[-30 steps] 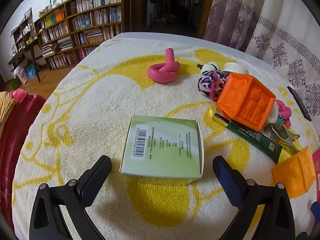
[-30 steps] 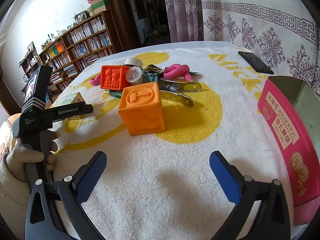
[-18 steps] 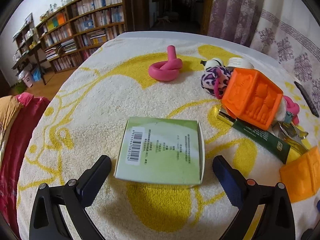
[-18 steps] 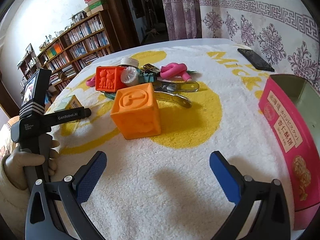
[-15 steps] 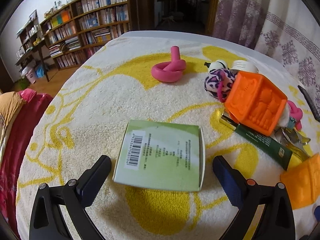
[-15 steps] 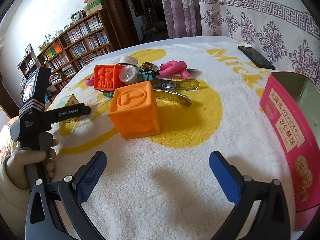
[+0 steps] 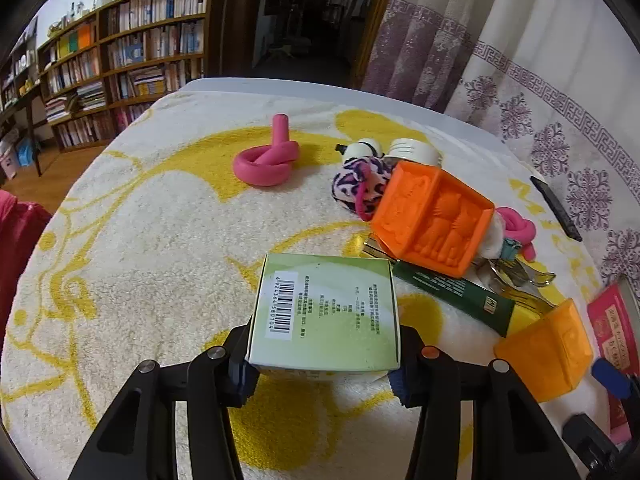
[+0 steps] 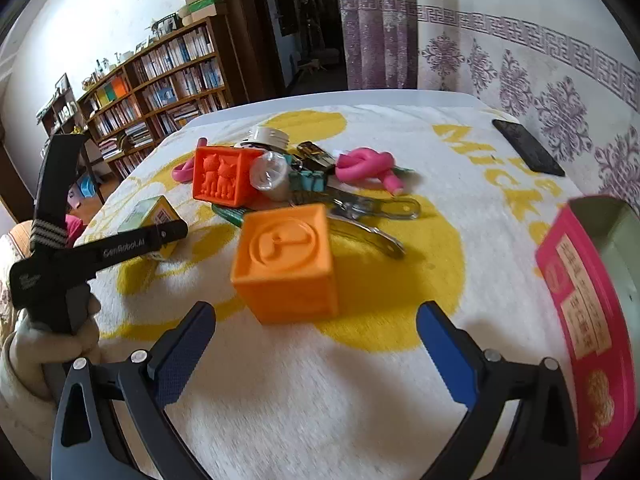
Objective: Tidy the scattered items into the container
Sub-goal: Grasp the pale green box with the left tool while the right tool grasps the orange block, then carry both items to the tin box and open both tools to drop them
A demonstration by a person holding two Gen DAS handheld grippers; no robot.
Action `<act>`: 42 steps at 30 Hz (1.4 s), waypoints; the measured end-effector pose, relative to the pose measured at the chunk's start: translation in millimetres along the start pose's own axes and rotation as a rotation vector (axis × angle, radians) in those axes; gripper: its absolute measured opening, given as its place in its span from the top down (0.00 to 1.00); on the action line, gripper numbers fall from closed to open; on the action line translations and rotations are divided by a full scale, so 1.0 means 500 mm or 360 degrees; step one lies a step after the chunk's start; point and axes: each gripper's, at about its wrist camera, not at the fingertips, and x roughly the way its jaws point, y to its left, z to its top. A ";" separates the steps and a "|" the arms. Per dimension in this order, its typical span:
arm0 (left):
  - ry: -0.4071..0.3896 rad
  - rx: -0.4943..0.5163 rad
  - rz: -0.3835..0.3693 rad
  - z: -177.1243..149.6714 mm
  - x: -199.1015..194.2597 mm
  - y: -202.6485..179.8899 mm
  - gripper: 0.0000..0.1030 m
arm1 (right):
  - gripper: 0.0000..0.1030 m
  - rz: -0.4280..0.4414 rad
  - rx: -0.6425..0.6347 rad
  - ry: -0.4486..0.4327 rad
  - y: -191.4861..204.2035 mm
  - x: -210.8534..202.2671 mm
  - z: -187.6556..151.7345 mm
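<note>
Since 0.5 s ago, when they stood wide apart on either side, the left gripper's (image 7: 324, 364) jaws have closed against the near corners of the green carton (image 7: 326, 312), and now clamp it. On the carton's top face are a white barcode sticker at the left and small print too fine to read. It sits just above the white and yellow towel (image 7: 140, 248), near the towel's near edge.

Just to its right lies a dark green tube (image 7: 452, 292), and beyond that an orange block with 2 moulded animals (image 7: 436, 220). A pink foam knot (image 7: 268, 160) lies farther off to the left.

From the right wrist, "GenRobot.AI" reads along the left gripper's arm. The right gripper (image 8: 316, 344) hangs spread wide and empty, with an orange cube bearing a mushroom relief (image 8: 286, 262) just beyond its fingertips. The pink tin (image 8: 588, 312), printed with Chinese characters, stands open at the far right edge.
</note>
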 end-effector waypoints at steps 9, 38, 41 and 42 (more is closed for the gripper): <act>-0.0017 -0.0023 -0.0092 0.004 0.000 -0.002 0.49 | 0.17 -0.0036 -0.0038 0.0050 0.028 0.060 0.039; -0.0157 0.0265 -0.0207 -0.007 -0.115 -0.184 0.49 | 0.45 -0.0104 0.0236 -0.0204 -0.111 -0.117 -0.007; -0.0175 0.0352 -0.0250 -0.008 -0.131 -0.241 0.49 | 0.45 -0.0167 0.0272 -0.0275 -0.146 -0.159 -0.014; -0.0177 0.0375 -0.0268 -0.009 -0.134 -0.258 0.49 | 0.45 -0.0200 0.0294 -0.0300 -0.163 -0.174 -0.017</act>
